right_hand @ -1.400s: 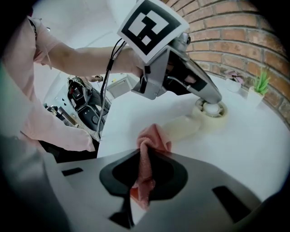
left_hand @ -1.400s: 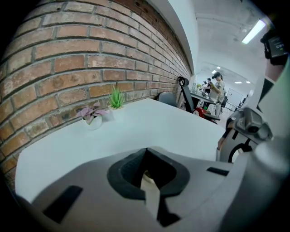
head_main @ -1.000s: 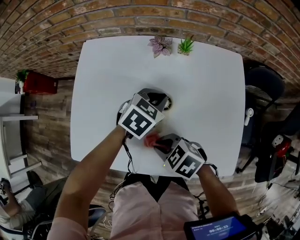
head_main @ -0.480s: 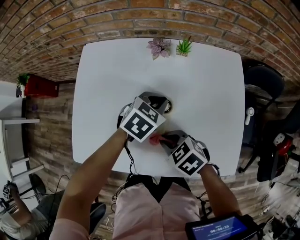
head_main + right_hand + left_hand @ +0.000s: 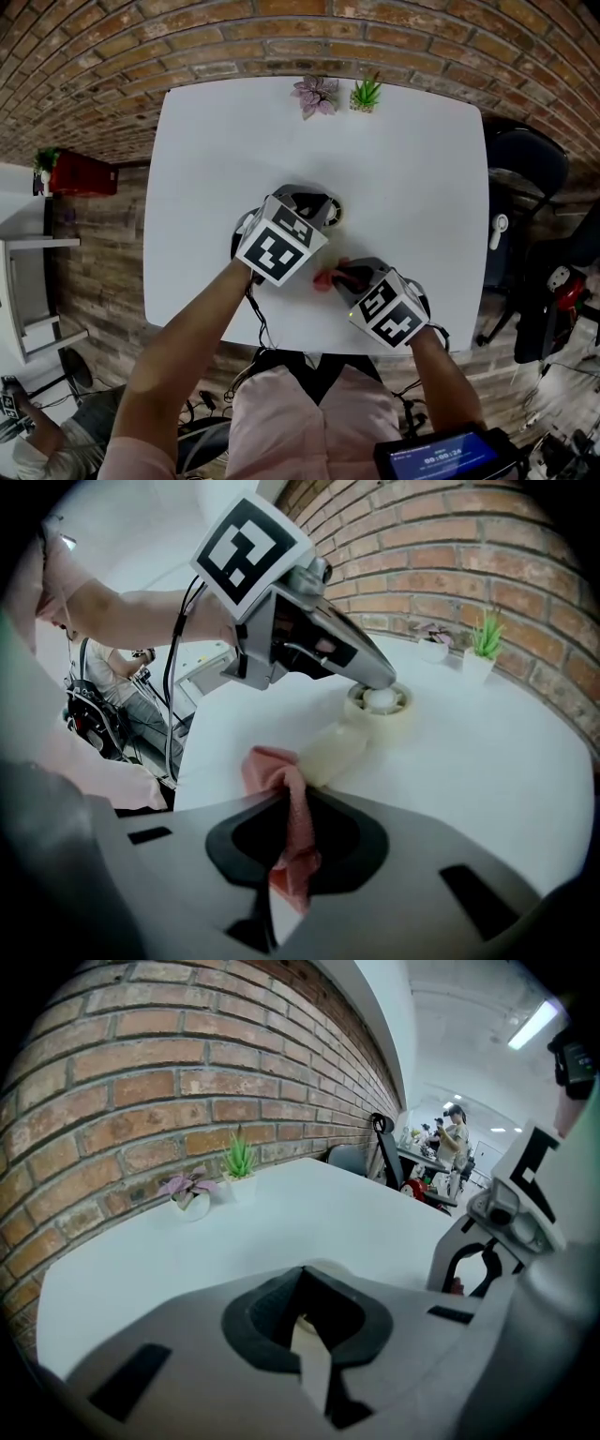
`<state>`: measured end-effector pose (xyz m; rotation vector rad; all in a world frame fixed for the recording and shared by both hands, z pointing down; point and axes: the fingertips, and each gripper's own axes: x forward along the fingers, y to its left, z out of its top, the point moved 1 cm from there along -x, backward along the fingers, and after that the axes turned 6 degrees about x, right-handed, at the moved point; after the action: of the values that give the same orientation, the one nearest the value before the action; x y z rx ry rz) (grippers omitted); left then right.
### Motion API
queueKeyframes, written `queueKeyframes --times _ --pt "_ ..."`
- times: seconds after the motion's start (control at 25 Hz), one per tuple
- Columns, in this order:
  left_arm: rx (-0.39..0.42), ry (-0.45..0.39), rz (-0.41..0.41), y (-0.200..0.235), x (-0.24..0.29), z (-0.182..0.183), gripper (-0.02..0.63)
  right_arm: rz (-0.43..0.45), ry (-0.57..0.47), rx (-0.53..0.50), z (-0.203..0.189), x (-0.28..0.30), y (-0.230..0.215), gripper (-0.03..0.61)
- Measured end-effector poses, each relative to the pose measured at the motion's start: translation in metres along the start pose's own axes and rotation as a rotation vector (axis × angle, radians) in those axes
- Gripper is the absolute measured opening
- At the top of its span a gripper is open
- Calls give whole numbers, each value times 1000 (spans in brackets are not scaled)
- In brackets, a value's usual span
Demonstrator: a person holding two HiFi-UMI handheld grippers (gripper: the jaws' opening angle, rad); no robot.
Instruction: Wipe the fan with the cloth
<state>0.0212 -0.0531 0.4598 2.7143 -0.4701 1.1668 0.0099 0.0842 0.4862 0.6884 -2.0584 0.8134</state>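
Observation:
A small cream fan lies on the white table [image 5: 216, 141], its round head [image 5: 382, 705] at the far end and its handle [image 5: 333, 752] pointing toward me. My left gripper [image 5: 319, 204] [image 5: 375, 679] comes down on the fan head, shut on a pale part of it [image 5: 305, 1335]. The right gripper [image 5: 339, 277] [image 5: 286, 855] is shut on a pink cloth [image 5: 281, 775] [image 5: 324, 280], which bunches up beyond the jaws right next to the handle's near end. Most of the fan is hidden under the left gripper in the head view.
Two small potted plants [image 5: 317, 94] [image 5: 366, 94] stand at the table's far edge by the brick wall. A black chair [image 5: 530, 169] is at the right, and a red box [image 5: 80, 173] on the floor at the left. A person stands far off [image 5: 457, 1133].
My right gripper has slid to the right along the table's near side with the pink cloth in it and has rolled a little. The left gripper has stayed on the fan head.

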Motion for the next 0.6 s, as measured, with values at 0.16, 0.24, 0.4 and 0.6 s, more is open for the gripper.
queueKeyframes --times 0.16,0.24,0.4,0.6 --pt "6 11 12 1 -1 -3 11 -29 0 18 -8 -8 -12 38" --pt "6 15 14 1 -2 -4 11 -45 -2 36 -12 -13 -21 38" --pt "1 22 16 1 -4 -4 11 -83 -9 76 -19 -24 -39 38" --pt "10 29 20 -2 -6 -8 11 -152 -26 127 -26 -36 -64 38"
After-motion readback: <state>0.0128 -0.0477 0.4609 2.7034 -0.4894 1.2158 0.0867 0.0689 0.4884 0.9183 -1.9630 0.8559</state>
